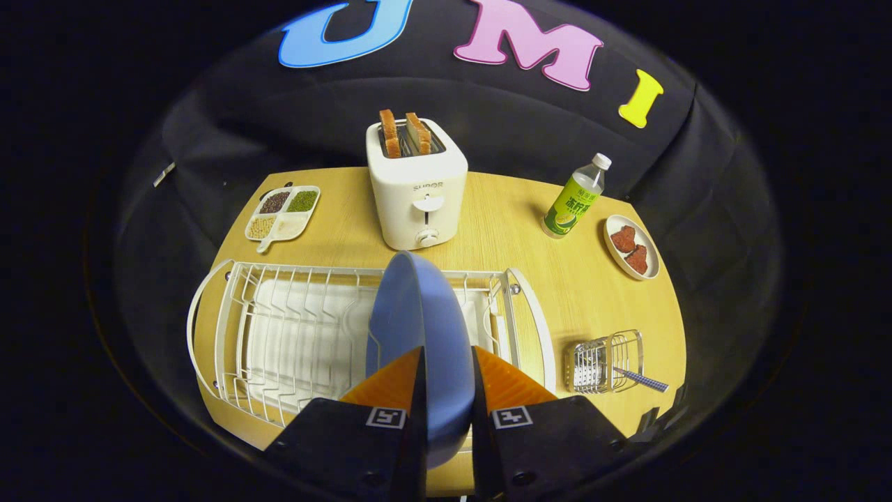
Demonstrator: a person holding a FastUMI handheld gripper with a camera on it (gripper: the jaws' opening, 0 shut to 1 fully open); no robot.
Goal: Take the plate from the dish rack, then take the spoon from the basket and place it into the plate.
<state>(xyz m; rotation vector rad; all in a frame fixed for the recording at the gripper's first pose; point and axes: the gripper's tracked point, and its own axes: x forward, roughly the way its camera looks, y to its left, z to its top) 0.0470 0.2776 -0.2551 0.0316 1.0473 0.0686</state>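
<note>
blue plate (418, 328) stands on edge in lower centre of frame, pinched between the two fingers of the gripper (447, 362), one finger pressing each face near the plate's near rim, so gripper is closed narrow on the plate; plate sits over the right part of the white wire dish rack (279, 328), can't tell if its bottom edge is resting in the rack slots or lifted clear. Plate looks rigid, smooth, glossy, probably plastic or ceramic: if ceramic, moderately heavy and breakable, and either way slick on the faces, so a rim pinch could let it swing or slip; best hold is deep over the rim with both fingers flat on opposite faces, kept vertical until clear of the wires. Spoon (640, 378) lies in the small wire basket (603, 362) at lower right, handle poking out to the right; thin, light, stiff, handle end is the easy place to take it. Wooden table (502, 223) fills mid frame. White toaster (417, 185) at upper centre with two toast slices (404, 132) up; brand lettering on its front reads roughly SUPOR, small. Bottle (575, 199) at upper right has a green-yellow label with writing too small to read. Small dish with reddish pieces (632, 247) right of the bottle; divided tray of grains (282, 213) at upper left, no writing seen on it
</note>
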